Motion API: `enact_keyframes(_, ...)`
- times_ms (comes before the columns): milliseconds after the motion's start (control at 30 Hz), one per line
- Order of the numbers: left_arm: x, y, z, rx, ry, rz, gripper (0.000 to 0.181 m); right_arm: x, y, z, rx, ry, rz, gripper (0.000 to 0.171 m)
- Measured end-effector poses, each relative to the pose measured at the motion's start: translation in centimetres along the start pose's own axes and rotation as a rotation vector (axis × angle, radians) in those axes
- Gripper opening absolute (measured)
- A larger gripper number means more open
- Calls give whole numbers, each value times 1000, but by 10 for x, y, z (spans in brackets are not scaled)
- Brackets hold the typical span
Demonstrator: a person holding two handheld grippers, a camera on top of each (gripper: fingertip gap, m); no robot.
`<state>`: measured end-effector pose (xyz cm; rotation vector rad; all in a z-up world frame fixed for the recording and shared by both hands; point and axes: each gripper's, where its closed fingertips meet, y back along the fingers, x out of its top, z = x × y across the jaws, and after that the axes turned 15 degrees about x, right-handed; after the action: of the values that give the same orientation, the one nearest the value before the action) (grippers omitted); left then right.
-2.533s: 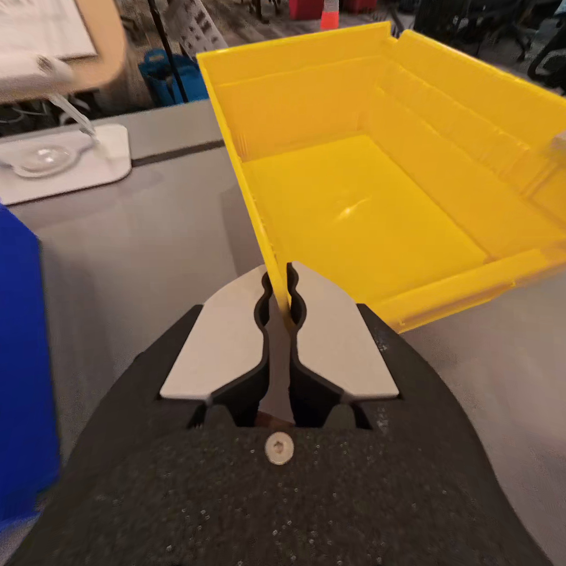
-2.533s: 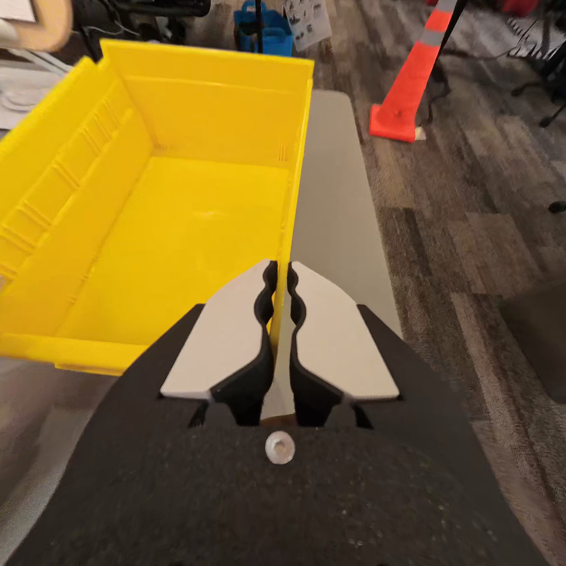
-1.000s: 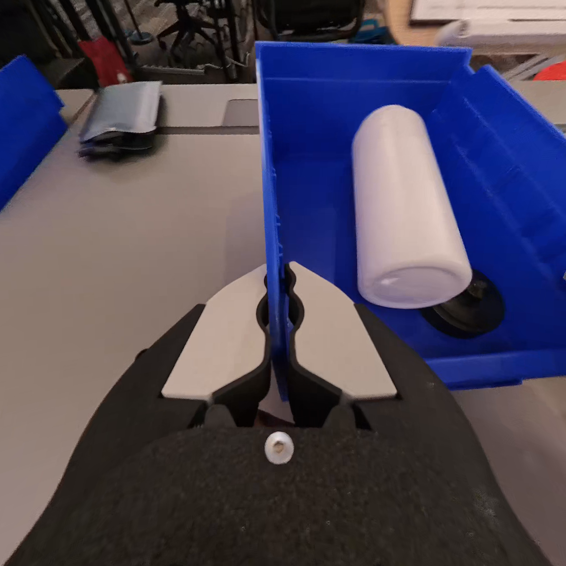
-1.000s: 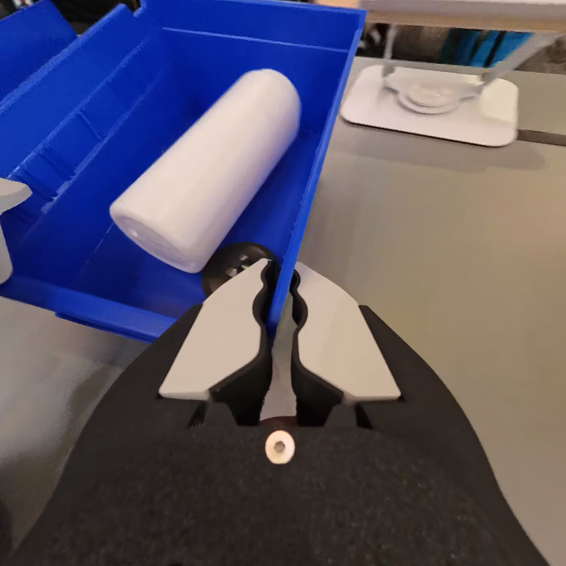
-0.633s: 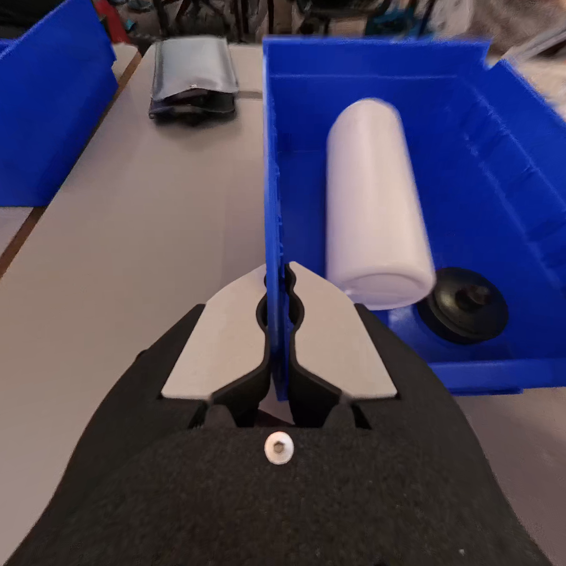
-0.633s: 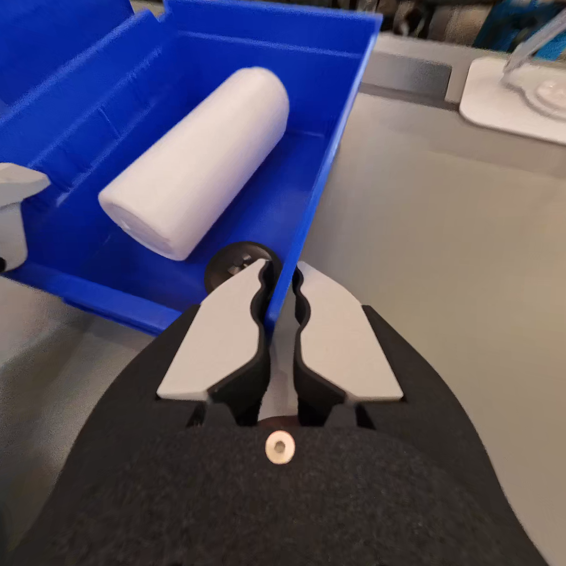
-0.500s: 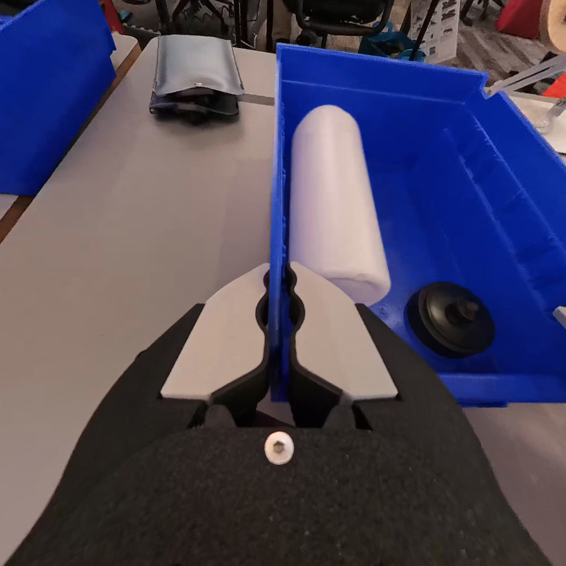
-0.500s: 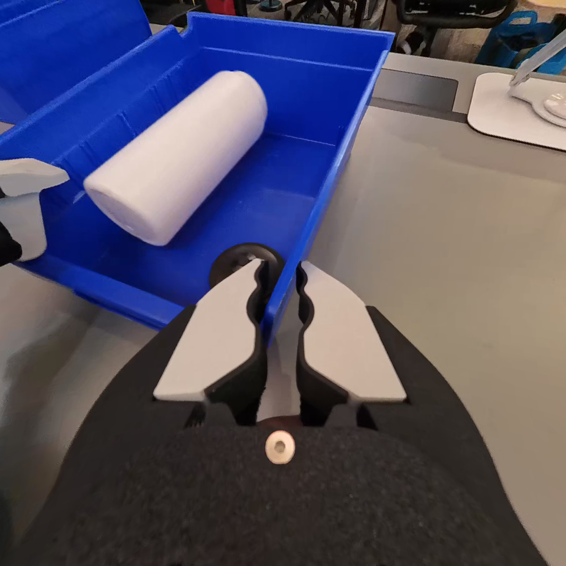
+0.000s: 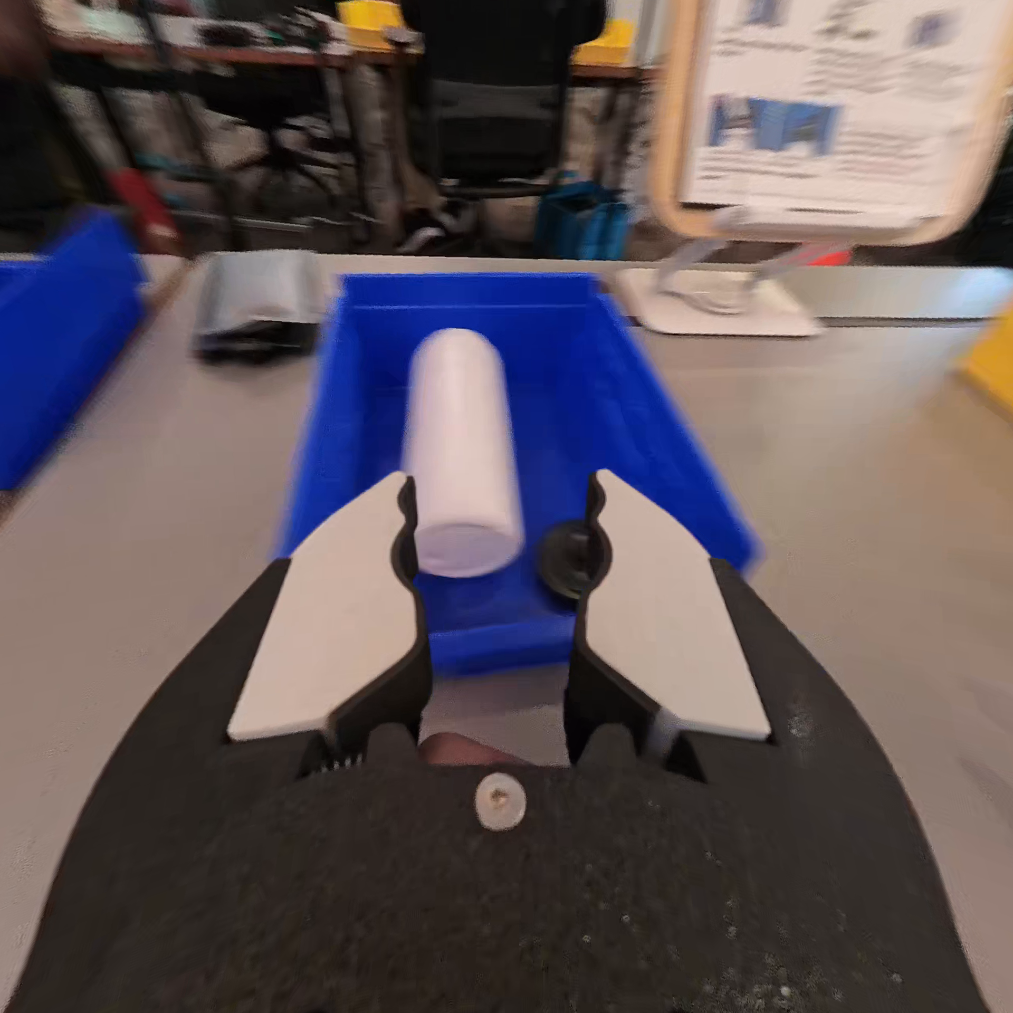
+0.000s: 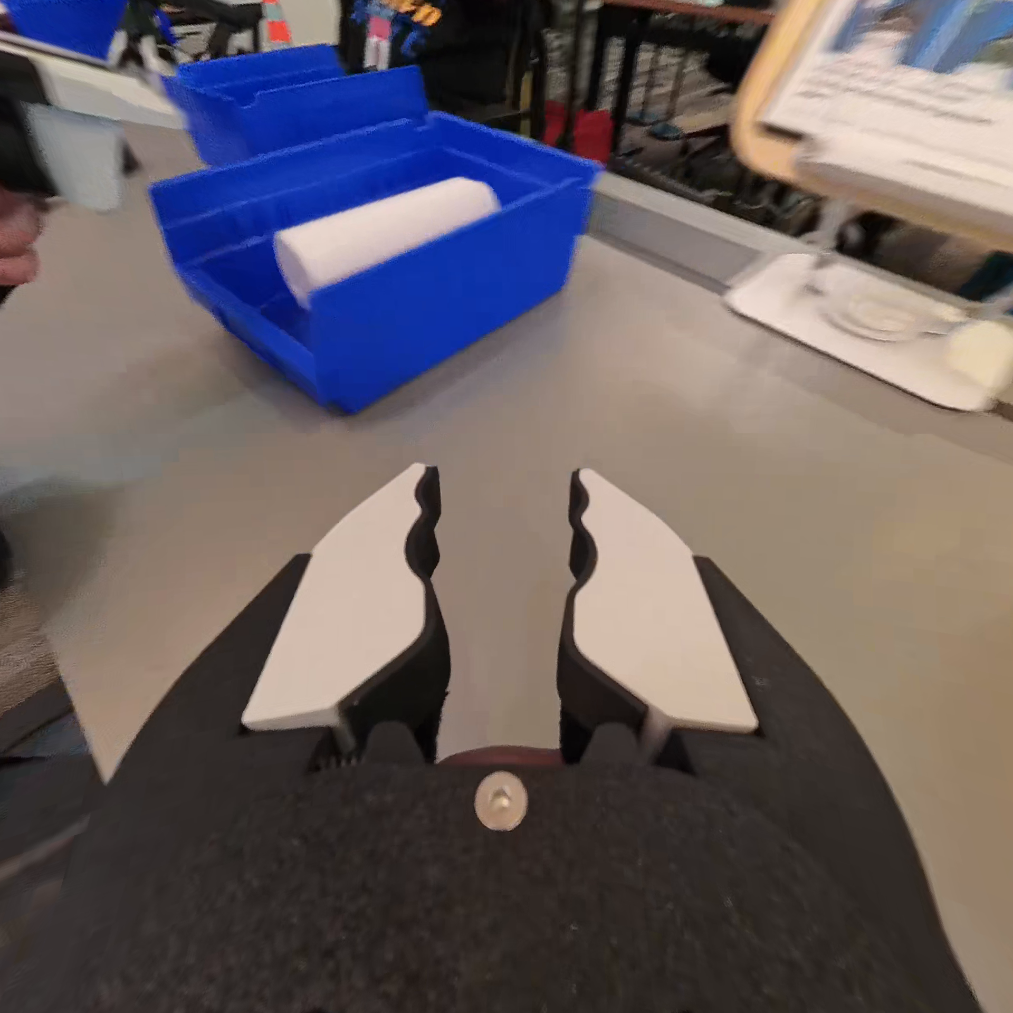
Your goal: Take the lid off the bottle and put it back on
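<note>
- White bottle (image 9: pixel 460 438) lies in blue bin (image 9: pixel 685 438) beside black lid (image 9: pixel 564 559)
- Left gripper (image 9: pixel 498 488) jaws spread, empty
- Right gripper (image 10: pixel 503 482) jaws spread over worktop (image 10: pixel 712 438)

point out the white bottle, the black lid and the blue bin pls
white bottle (image 9: pixel 460 438): left wrist view, on the middle of its side as it lies in the bin.
black lid (image 9: pixel 564 559): left wrist view, on its visible top, beside the bottle's near end.
blue bin (image 10: pixel 438 329): right wrist view, on its near outer wall.

bottle (image 9: pixel 460 449) in bin (image 9: pixel 679 438), lid (image 9: pixel 564 559) at its rt
</note>
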<state>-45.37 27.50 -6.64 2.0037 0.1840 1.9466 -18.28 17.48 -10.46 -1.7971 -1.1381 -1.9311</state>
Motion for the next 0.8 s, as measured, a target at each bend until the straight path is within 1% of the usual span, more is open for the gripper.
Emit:
enact_keyframes(67, -12, 21, 51, -168, 98, -6, 58, -13, 53, 40, -120, 2, 18, 45)
enact_keyframes(133, -39, 36, 92, -292, 138, -39, 54, -35, 110, 81, -262, 5, 42, 45)
enact_keyframes(200, -68, 38, 115, -336, 96, -120, 58, -62, 169, 118, -419, 18, 60, 45)
enact_keyframes(233, -76, 37, 122, -344, 70, -144, 60, -73, 194, 132, -484, 20, 64, 45)
enact_keyframes(300, -85, 31, 125, -328, 33, -161, 61, -87, 233, 154, -581, 5, 64, 45)
enact_keyframes(333, -86, 29, 126, -323, 21, -167, 61, -90, 247, 161, -607, -24, 72, 45)
enact_keyframes(400, -84, 30, 127, -327, 23, -162, 62, -85, 261, 167, -613, -85, 149, 44)
enact_keyframes(500, -77, 34, 127, -313, 9, -107, 62, -82, 261, 168, -564, -155, 256, 39)
enact_keyframes(567, -74, 35, 126, -294, -10, -81, 62, -91, 254, 172, -560, -178, 241, 36)
enact_keyframes(633, -74, 35, 129, -300, -31, -71, 62, -100, 245, 175, -550, -194, 186, 37)
enact_keyframes(800, -84, 32, 134, -295, -81, -100, 62, -95, 239, 170, -546, -144, 178, 36)
